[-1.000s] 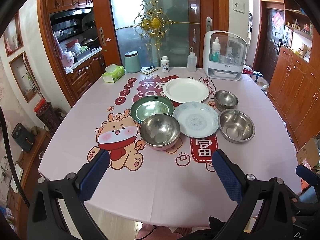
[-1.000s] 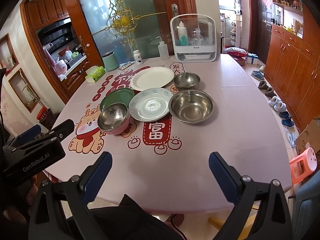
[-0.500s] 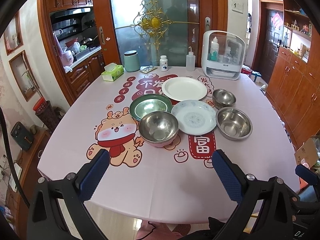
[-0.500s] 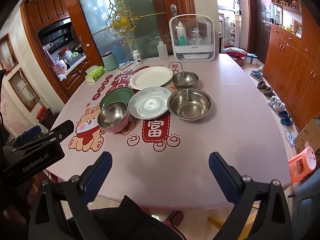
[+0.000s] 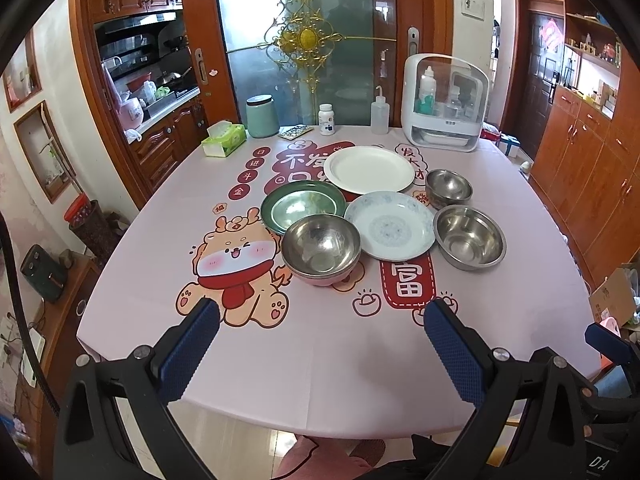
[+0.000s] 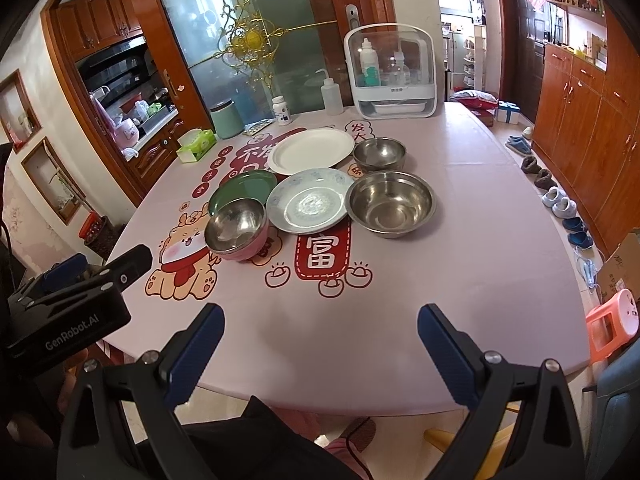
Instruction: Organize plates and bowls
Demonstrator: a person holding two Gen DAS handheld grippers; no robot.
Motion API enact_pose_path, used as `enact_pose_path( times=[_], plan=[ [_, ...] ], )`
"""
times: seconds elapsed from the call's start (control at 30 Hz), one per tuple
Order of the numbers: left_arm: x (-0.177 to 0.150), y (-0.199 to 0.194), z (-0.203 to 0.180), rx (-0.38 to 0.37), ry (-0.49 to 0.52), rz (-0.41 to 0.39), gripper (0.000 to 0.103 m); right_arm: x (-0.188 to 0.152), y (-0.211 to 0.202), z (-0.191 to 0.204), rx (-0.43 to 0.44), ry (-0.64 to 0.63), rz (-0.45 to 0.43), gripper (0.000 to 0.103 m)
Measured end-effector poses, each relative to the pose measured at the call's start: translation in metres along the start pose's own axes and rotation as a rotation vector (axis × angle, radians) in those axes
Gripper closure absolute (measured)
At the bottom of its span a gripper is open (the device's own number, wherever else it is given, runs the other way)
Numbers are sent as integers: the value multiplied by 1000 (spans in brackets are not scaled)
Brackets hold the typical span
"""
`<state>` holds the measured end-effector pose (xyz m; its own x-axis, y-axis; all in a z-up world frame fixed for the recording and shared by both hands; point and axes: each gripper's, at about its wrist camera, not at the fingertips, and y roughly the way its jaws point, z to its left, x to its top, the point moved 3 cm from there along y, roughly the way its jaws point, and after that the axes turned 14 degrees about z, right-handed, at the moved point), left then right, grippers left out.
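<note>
Worktop [image 5: 320, 360]: pink printed cloth, cartoon dog toward the left edge, red character panels along the middle.

Dishes, grouped at the centre of the worktop:
- White plate [image 5: 368, 169], farthest back, toward the far edge.
- Green plate [image 5: 303, 208], in front and left of it; its near rim is partly covered by the pink-bottomed steel bowl [image 5: 320, 249].
- Patterned plate [image 5: 390, 230], right of the green plate, its far rim tucked under the white plate's edge.
- Small steel bowl [image 5: 448, 189], right of the white plate.
- Large steel bowl [image 5: 469, 237], in front of the small one, just beside the patterned plate.

Far edge: tissue box [image 5: 224, 143], green canister [image 5: 262, 116], pill bottle [image 5: 326, 119], squeeze bottle [image 5: 379, 114], white dish cabinet [image 5: 446, 104].

Left hand-held gripper [image 5: 318, 322]: jaws spread wide, nothing between them, over the near edge. Compared with a second ago, the dishes sit slightly farther off in its view.

Right hand-held gripper [image 6: 320, 322]: jaws spread wide, empty, over the near edge. Its view is nearly unchanged; no dish has moved.
</note>
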<state>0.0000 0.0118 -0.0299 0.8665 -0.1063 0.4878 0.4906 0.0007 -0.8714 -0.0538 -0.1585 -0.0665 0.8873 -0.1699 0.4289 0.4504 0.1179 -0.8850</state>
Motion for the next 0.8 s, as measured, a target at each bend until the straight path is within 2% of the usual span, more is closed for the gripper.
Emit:
enact_pose_path(
  times=[0.37,0.8],
  plan=[
    [19,19,21,-12,-5,37,1,22,18,16,-21,34,0,5],
    [84,48,65,-81,44,79,1,73,36,39,-56,128,-30,5]
  ],
)
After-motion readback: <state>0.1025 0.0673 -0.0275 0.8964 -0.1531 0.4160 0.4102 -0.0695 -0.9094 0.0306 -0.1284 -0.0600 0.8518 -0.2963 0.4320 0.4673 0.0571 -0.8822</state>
